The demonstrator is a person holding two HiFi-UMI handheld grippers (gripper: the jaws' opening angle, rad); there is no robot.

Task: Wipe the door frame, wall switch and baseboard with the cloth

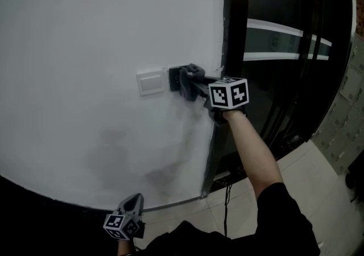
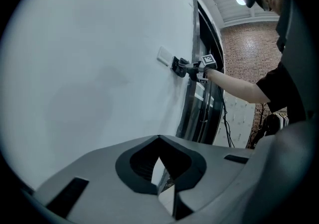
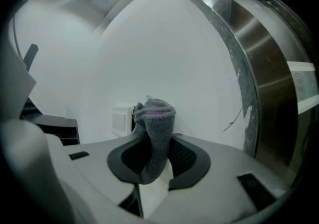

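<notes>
My right gripper (image 1: 190, 83) is shut on a grey cloth (image 1: 186, 80) and holds it against the white wall at the right edge of a white wall switch (image 1: 151, 82). In the right gripper view the cloth (image 3: 154, 136) stands bunched between the jaws, with the switch (image 3: 121, 120) just behind it. The dark metal door frame (image 1: 218, 107) runs down right of the cloth. A dark baseboard (image 1: 51, 201) lines the wall's foot. My left gripper (image 1: 134, 203) hangs low near the floor, jaws shut and empty. From the left gripper view the right gripper (image 2: 182, 68) shows far up the wall.
A dark glass door (image 1: 284, 50) with pale horizontal bands stands right of the frame. Pale floor tiles (image 1: 318, 192) lie below it, and a black cable (image 1: 227, 195) hangs at the frame's foot. The person's forearm (image 1: 253, 152) reaches across to the wall.
</notes>
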